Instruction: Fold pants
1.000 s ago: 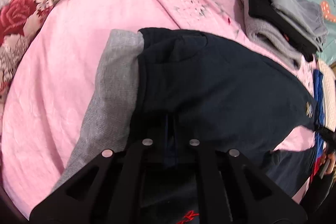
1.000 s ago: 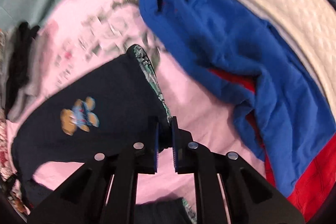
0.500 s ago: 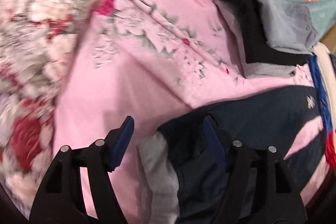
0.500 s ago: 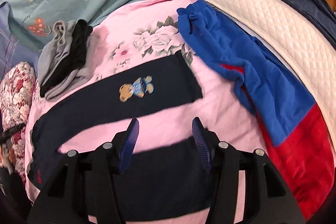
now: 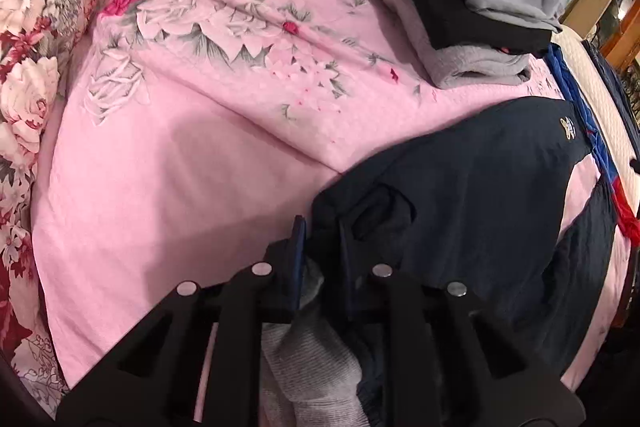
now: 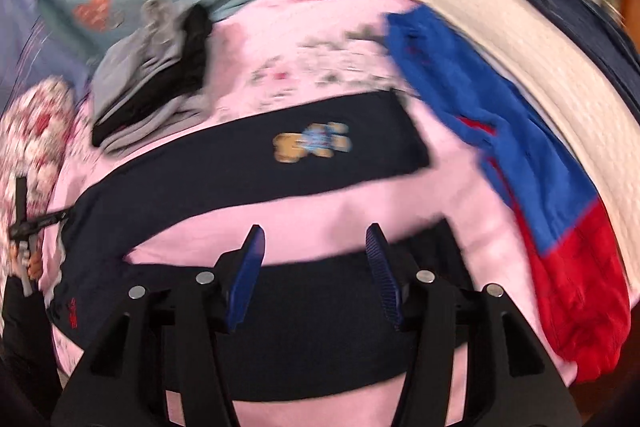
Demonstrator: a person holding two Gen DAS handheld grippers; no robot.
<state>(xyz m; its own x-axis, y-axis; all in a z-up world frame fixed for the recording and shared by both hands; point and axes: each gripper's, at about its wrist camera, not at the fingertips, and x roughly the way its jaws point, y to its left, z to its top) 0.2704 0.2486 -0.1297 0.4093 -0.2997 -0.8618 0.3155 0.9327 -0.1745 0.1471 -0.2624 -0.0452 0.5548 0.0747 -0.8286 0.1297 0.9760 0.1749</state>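
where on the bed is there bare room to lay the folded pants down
The biggest bare patch of pink bedspread lies between the floral pillow, the gray and black pile and the navy pants. A narrow pink strip runs between the pant legs. The side by the blue and red garment is crowded.

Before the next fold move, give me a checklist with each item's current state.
1. Left gripper shut on the navy pants at the waist end: ok.
2. Right gripper gripping a leg: not ok, jaws open above the near leg.
3. Both legs lying flat, apart: ok; far leg with bear patch spread out.
4. Folded grey and black stack clear of pants: ok.
5. Blue and red garment clear of leg ends: cannot tell, blurred.
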